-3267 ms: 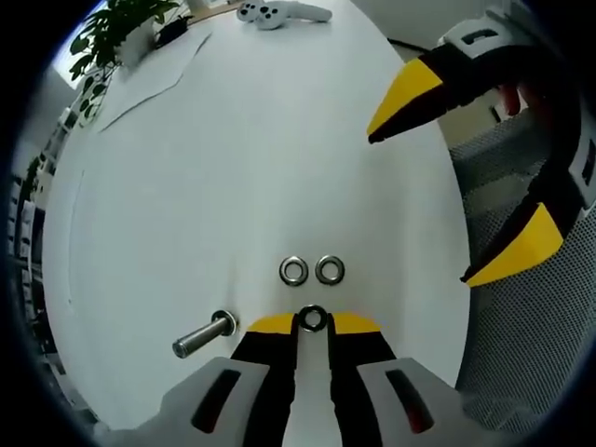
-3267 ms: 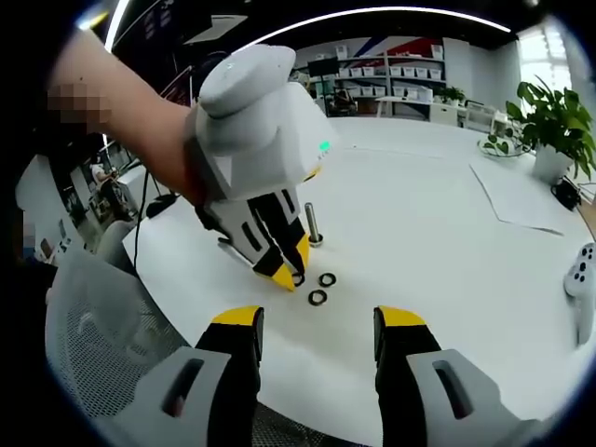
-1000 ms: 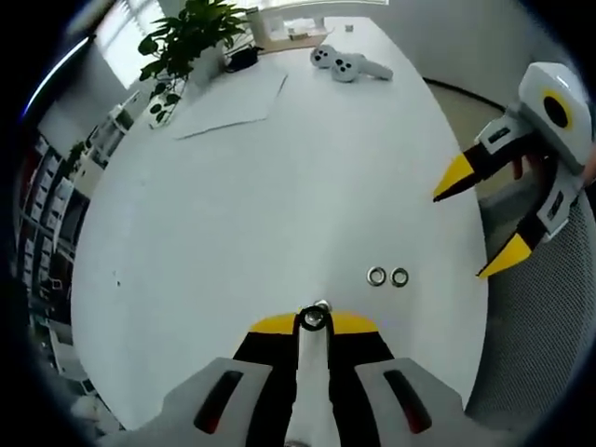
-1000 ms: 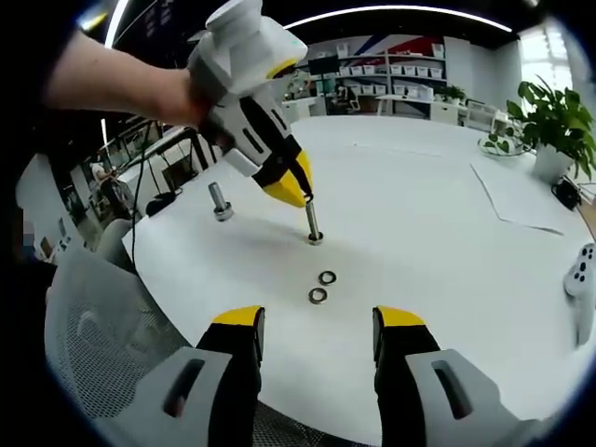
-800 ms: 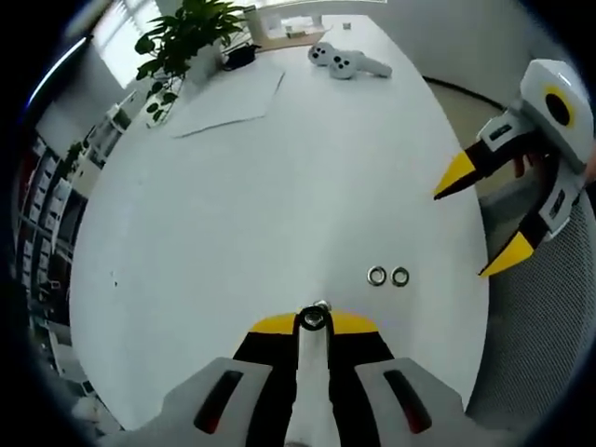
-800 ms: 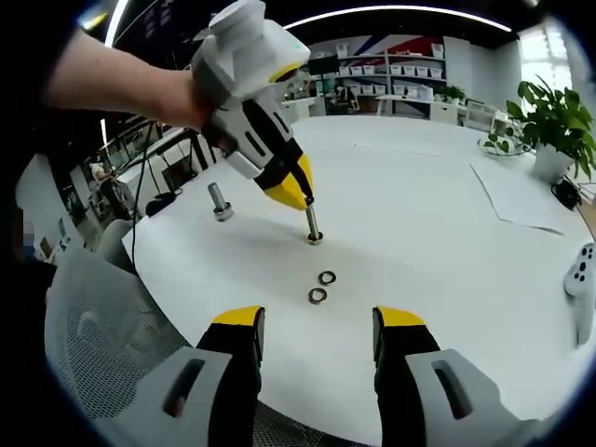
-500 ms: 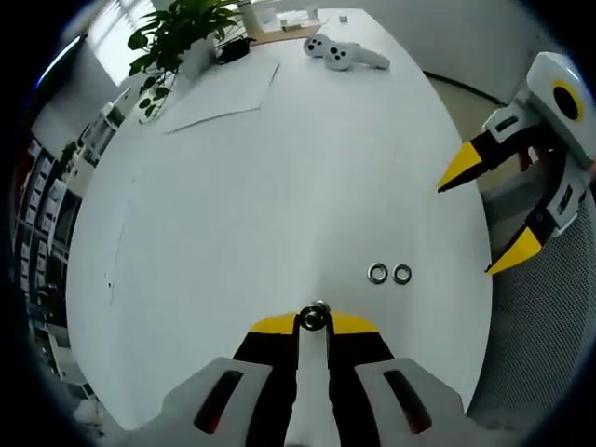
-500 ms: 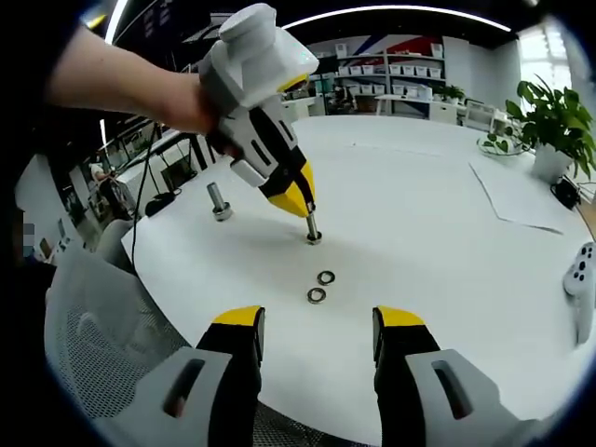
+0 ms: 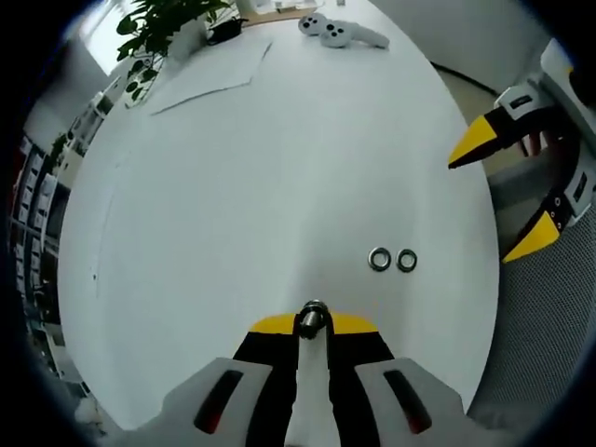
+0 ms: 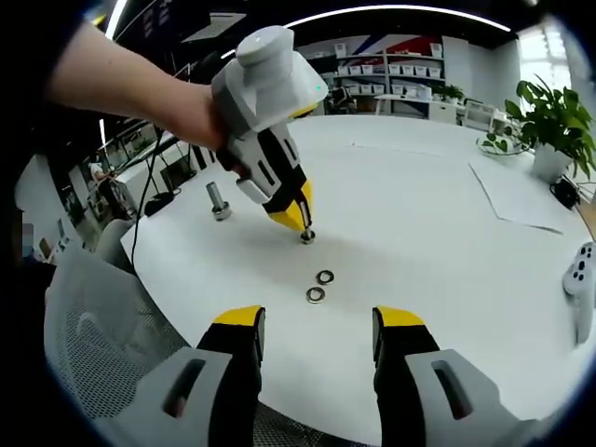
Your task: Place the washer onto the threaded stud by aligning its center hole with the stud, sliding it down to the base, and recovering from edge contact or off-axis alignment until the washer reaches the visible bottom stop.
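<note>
My left gripper [image 9: 314,325] is shut on a washer [image 9: 313,318], and the stud's metal top shows end-on through its hole. In the right gripper view a hand holds that left gripper [image 10: 298,220] tilted down over the upright threaded stud [image 10: 306,236]. Its yellow tips sit low on the stud, close to the base, and hide most of the shaft. My right gripper [image 10: 318,322] hangs open near the table's edge with nothing between its jaws. It also enters the left gripper view as the right gripper [image 9: 509,191], off to the right.
Two spare washers [image 10: 320,286] lie side by side on the white table [image 10: 419,233]; in the left gripper view the pair of washers [image 9: 393,259] is right of the stud. A second bolt [image 10: 218,202] stands at the left. A game controller [image 9: 331,28], paper [image 9: 209,70] and plant [image 10: 549,112] lie farther off. A mesh chair [image 10: 102,326] borders the table.
The left gripper has come down along the stud with the washer, from the stud's top to near its base. The right gripper has stayed put.
</note>
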Demonstrator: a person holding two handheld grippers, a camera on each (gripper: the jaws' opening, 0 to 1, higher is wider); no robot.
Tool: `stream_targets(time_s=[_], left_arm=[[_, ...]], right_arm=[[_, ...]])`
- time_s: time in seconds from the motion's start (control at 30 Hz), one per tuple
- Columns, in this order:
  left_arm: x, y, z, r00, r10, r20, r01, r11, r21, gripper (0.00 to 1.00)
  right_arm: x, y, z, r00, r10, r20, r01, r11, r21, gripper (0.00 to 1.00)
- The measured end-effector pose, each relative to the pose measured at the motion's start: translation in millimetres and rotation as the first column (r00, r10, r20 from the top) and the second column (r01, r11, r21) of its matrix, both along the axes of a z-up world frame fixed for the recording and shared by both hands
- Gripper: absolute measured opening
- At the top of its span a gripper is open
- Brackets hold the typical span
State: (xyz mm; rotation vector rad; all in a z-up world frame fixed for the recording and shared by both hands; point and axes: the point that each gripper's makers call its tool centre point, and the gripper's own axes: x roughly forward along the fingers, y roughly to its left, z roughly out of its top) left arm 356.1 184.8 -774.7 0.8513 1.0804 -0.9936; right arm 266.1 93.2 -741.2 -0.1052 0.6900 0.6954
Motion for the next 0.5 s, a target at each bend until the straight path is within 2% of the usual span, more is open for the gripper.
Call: stream_targets(time_s=[0.33,0.5], left_arm=[[-7.0,9.4,-14.0,0.999,0.015,-0.038,-0.014,0.999,0.034,0.08],[-6.7,9.7,-13.9,0.999,0.024,-0.046,-0.023,0.999,0.037,0.09]], right_arm=[[0.1,-0.1,-0.5,1.000,0.001,0.000,-0.001,1.000,-0.001,0.49],[0.2,-0.4,-0.3,1.000,0.000,0.000,0.000,1.000,-0.002,0.48]])
